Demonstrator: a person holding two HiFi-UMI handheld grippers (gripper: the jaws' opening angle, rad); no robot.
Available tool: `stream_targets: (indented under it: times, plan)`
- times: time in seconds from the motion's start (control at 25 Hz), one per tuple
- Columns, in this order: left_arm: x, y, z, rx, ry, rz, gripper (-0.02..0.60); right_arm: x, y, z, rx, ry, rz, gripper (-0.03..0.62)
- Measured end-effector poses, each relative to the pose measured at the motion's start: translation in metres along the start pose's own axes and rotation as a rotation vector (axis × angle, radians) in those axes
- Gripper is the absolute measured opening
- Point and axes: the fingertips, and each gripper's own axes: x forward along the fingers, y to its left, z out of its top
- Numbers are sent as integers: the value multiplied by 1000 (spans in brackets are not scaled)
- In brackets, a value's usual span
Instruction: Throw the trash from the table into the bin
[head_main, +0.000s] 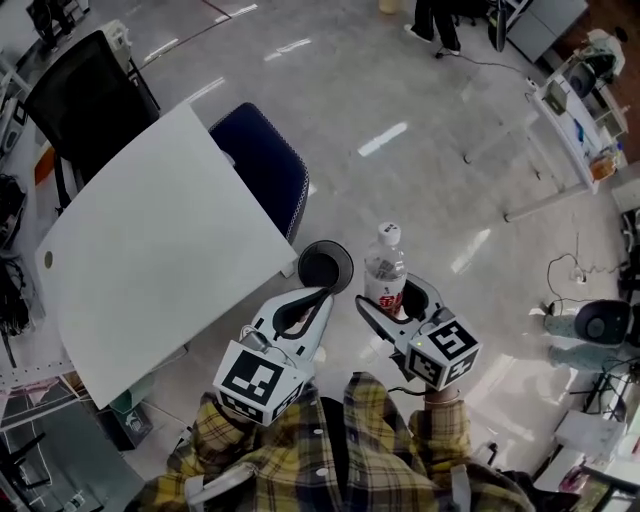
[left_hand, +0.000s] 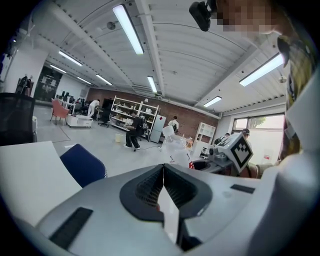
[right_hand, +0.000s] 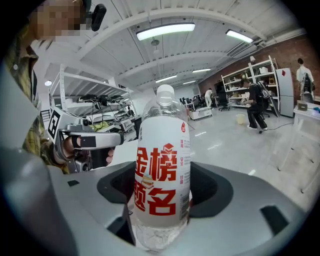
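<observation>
A clear plastic bottle (head_main: 385, 268) with a white cap and a label in red print stands upright in my right gripper (head_main: 395, 298), which is shut on its lower body. The right gripper view shows the bottle (right_hand: 162, 185) filling the gap between the jaws. A round black bin (head_main: 325, 267) stands on the floor by the corner of the white table (head_main: 150, 250), just left of the bottle. My left gripper (head_main: 322, 296) is shut with nothing in it, its tips just below the bin's rim. In the left gripper view the jaws (left_hand: 164, 172) meet in a thin line.
A blue chair (head_main: 265, 165) is tucked against the table's far side, and a black office chair (head_main: 85, 100) stands behind it. Desks and shelving (head_main: 575, 110) line the right side. People walk at the far end of the room (left_hand: 134, 131).
</observation>
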Motion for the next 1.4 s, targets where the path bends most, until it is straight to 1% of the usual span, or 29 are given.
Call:
stream_targets:
  times: [0.16, 0.32, 0.44, 0.56, 0.8, 0.92, 1.04, 1.16, 1.24, 1.4]
  plan:
    - [20, 23, 20, -13, -31, -22, 9, 29, -15, 21, -6, 4, -15, 295]
    - [30, 42, 31, -13, -39, -28, 9, 50, -23, 38, 1, -3, -10, 295]
    - [29, 57, 28, -25, -33, -5, 9, 64, -26, 42, -5, 2, -2, 294]
    - [26, 65, 22, -51, -22, 35, 9, 71, -29, 39, -6, 22, 21, 295]
    - [35, 74, 30, -88, -58, 150, 9, 79, -44, 41, -18, 71, 108, 295]
    - [37, 70, 31, -112, -81, 222, 9, 78, -46, 40, -55, 95, 168, 295]
    - [40, 60, 33, -130, -110, 309, 9, 72, -48, 45, -91, 119, 230, 295]
    - [45, 45, 38, -135, -149, 389, 9, 59, -54, 39, -117, 134, 320, 295]
    - [48, 35, 41, -139, -176, 439, 9, 52, -59, 35, -136, 150, 360, 295]
    - [54, 15, 42, -150, -208, 511, 9, 38, -68, 33, -158, 169, 423, 295]
